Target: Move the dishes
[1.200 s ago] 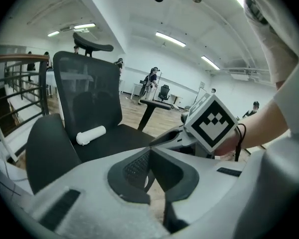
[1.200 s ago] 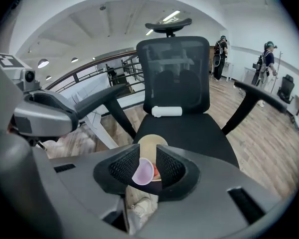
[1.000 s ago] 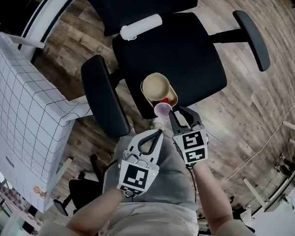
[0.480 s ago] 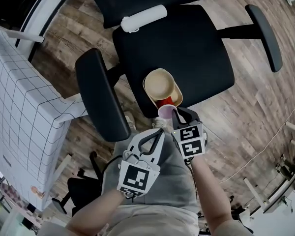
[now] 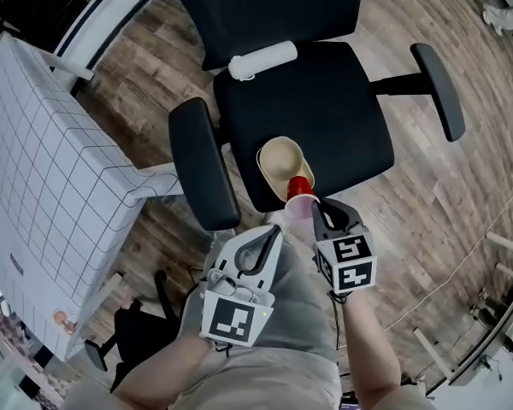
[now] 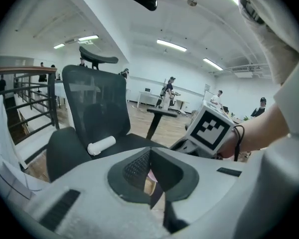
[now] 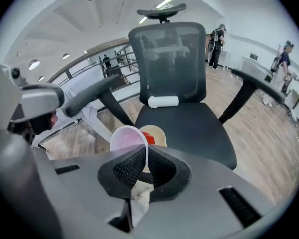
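Observation:
A beige bowl (image 5: 282, 159) rests on the seat of a black office chair (image 5: 333, 118), near the seat's front edge. A red piece (image 5: 298, 186) lies at the bowl's near rim. My right gripper (image 5: 315, 207) is shut on the rim of a pink cup (image 5: 302, 201), held just in front of the bowl. The right gripper view shows the pink cup (image 7: 128, 139) pinched in my right gripper (image 7: 142, 166), with the red piece (image 7: 148, 137) and bowl (image 7: 158, 132) behind it. My left gripper (image 5: 270, 232) hangs beside it, shut and empty (image 6: 149, 161).
A white roll cushion (image 5: 262, 60) lies at the back of the seat. Black armrests stand at the left (image 5: 203, 173) and right (image 5: 436, 88). A white gridded surface (image 5: 43, 186) fills the left side. Another chair's base (image 5: 111, 340) is at lower left. People stand far off (image 7: 217, 41).
The right gripper keeps the pink cup and has drawn slightly back from the bowl, so more of the red piece shows. The left gripper stays shut beside it.

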Demonstrator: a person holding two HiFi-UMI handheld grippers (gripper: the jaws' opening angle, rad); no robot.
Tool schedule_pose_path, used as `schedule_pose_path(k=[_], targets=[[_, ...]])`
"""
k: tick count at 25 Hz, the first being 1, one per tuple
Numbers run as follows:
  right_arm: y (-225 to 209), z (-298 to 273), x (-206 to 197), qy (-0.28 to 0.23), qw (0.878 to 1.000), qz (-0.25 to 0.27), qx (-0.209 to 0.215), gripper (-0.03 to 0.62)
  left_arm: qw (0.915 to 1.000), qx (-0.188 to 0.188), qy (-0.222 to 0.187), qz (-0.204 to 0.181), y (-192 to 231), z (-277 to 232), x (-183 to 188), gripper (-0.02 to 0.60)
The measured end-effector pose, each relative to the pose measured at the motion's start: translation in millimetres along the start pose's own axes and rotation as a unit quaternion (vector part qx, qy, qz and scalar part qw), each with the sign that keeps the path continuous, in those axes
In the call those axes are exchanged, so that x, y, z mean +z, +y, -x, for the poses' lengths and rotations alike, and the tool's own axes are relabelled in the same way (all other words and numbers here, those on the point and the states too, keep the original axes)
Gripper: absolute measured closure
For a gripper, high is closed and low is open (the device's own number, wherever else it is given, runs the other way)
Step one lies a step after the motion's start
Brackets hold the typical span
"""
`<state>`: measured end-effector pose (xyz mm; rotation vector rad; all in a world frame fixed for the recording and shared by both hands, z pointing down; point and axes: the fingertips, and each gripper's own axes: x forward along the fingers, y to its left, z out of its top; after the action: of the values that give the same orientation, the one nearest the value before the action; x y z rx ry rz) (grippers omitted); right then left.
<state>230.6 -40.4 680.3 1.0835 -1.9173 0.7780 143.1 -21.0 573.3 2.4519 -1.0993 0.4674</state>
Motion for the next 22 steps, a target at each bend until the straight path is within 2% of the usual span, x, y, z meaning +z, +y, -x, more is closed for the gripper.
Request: schedule_pose_path(k=[3, 5, 8, 13, 18, 22], targets=[[13.6, 40.4, 53.0, -0.047, 0.999, 0.023, 0.005, 0.565, 0.9985, 0.037, -0.038, -0.012, 16.8, 24.4, 40.7, 0.568], [27.8, 67.9, 89.2, -0.077, 0.996, 0.035, 0.020, 0.565, 0.9953, 0.065, -0.061, -0.038, 27.7, 43.0, 66.8, 0.568], [55.6, 106.2, 141.9, -0.116, 0.990, 0.061, 0.047, 0.565, 0.9864, 0.107, -0.099, -0.075, 45.3, 73.8, 105.3, 0.568], [110.9, 162.7, 217.9, -0.168, 0.973, 0.138, 0.076, 0.565, 0.9730, 0.165, -0.131, -0.093, 70.2, 133.9, 156.3, 0.568], [173.1, 208.5, 268.8, -0.205, 0.953, 0.178, 0.135, 0.565, 0.9533, 0.230, -0.156, -0.118, 82.5, 201.1, 199.9, 0.568], [233.3, 240.2, 296.6, -0.210, 0.934, 0.211, 0.195, 0.565, 0.9350, 0.283, -0.176, -0.120, 93.1, 258.6, 224.1, 0.568]])
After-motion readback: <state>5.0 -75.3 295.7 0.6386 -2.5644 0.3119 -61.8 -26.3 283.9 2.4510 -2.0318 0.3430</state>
